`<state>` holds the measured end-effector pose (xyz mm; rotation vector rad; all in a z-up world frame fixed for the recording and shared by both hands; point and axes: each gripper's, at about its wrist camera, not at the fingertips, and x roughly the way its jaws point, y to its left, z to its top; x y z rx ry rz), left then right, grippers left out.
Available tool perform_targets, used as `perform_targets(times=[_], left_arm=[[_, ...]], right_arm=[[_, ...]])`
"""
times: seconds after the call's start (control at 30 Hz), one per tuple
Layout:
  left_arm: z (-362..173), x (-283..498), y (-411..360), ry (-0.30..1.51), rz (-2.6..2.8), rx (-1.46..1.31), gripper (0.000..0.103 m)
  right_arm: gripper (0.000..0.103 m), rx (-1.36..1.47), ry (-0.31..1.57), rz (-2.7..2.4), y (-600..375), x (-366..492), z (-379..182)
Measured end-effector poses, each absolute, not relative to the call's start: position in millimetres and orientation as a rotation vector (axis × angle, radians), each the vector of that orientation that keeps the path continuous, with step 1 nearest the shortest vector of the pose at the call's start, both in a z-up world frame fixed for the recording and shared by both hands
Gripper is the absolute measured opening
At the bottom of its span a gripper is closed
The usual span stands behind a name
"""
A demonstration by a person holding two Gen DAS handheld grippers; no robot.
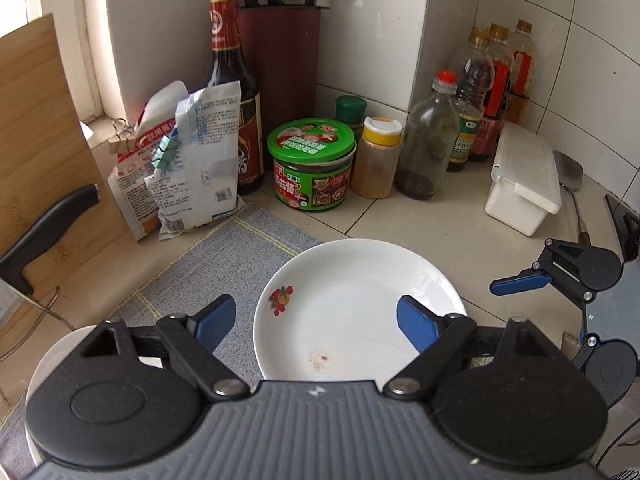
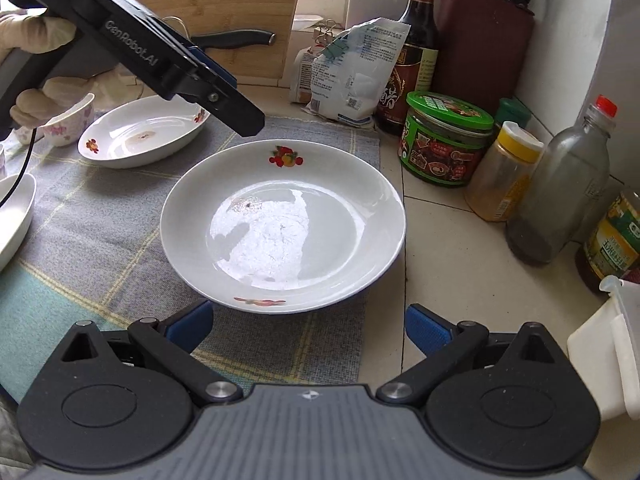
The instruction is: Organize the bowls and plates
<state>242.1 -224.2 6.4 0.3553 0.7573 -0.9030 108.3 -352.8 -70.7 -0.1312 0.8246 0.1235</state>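
My right gripper hovers with jaws wide and nothing between them, just short of the near rim of a white plate on the checked cloth. Beyond it to the left, my left gripper hangs over a second plate. Jars and bottles stand to the right.
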Motion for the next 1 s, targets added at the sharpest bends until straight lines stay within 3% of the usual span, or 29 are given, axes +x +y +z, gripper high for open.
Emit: perform_targets(times=[0.37,1.0], left_arm=[[18.2,155.3,-164.7,0.633,-0.690,0.314,0.096],[-9.4,71.2,-49.8,0.674,-0.424,0.218,0.096]], right_arm=[[0.103,0.002,0.743,0.126,-326.5,90.3,-50.0],[0.103,-0.053,0.793,0.340,-233.0,97.2,-58.2]])
